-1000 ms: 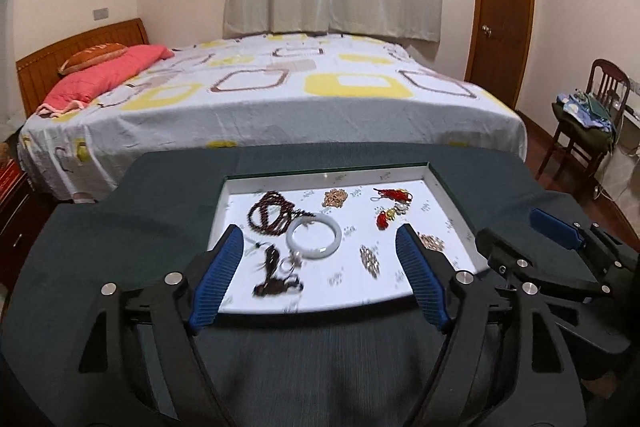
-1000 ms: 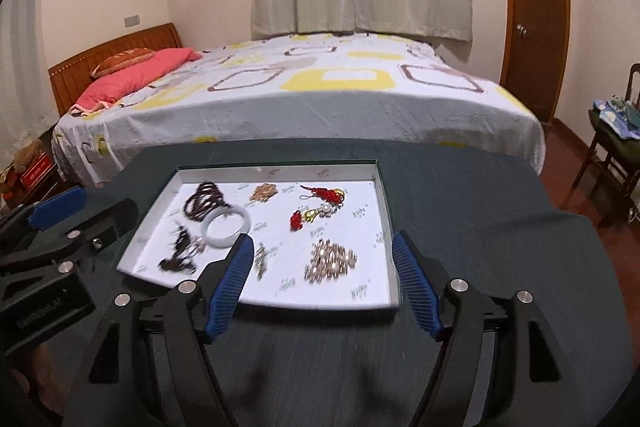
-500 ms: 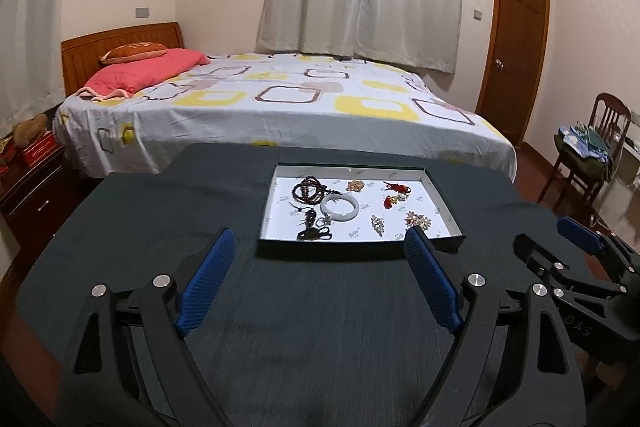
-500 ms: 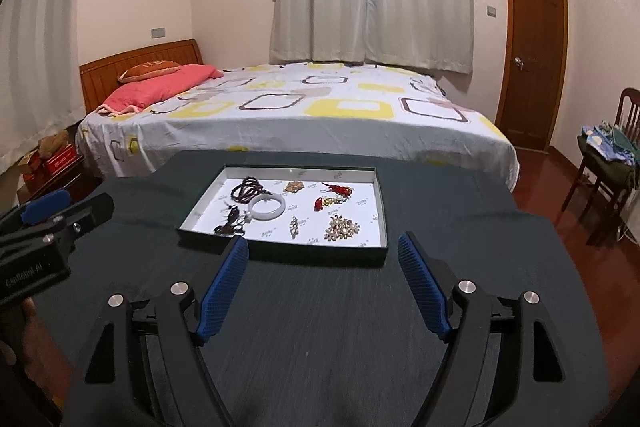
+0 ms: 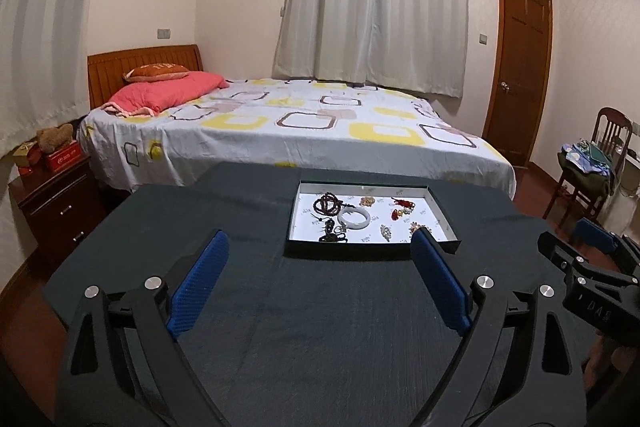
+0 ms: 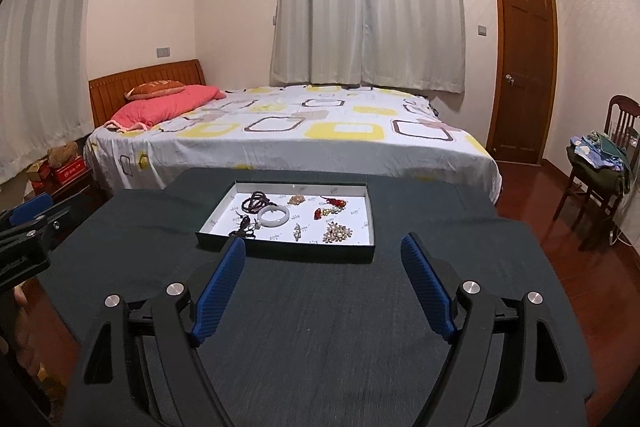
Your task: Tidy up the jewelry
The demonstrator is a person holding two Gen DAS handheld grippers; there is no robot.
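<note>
In the left wrist view, the tray (image 5: 370,251) that a second ago filled the space between the blue pads now lies well ahead on the dark table (image 5: 280,327), so the left gripper (image 5: 318,267) has drawn back and up; its jaws are opening, with nothing between them. The jewelry sits in the tray: a white bangle (image 5: 353,218), dark beads (image 5: 326,203), a red charm (image 5: 401,207) and a few small pieces. With every item in the tray and both tools pulled away, the sorting looks finished, or paused. The right gripper (image 5: 592,259) shows at the right edge, with raised letters on its body too blurred to read. In the right wrist view, the tray (image 6: 288,251) has likewise shrunk into the distance; the right gripper (image 6: 322,267) is opening too, empty. The bangle (image 6: 273,215) and a gold brooch (image 6: 338,231) lie inside. The tray's white lining carries small repeated print, too small to read; the red box (image 6: 68,169) on the nightstand bears gold lettering, also unreadable.
</note>
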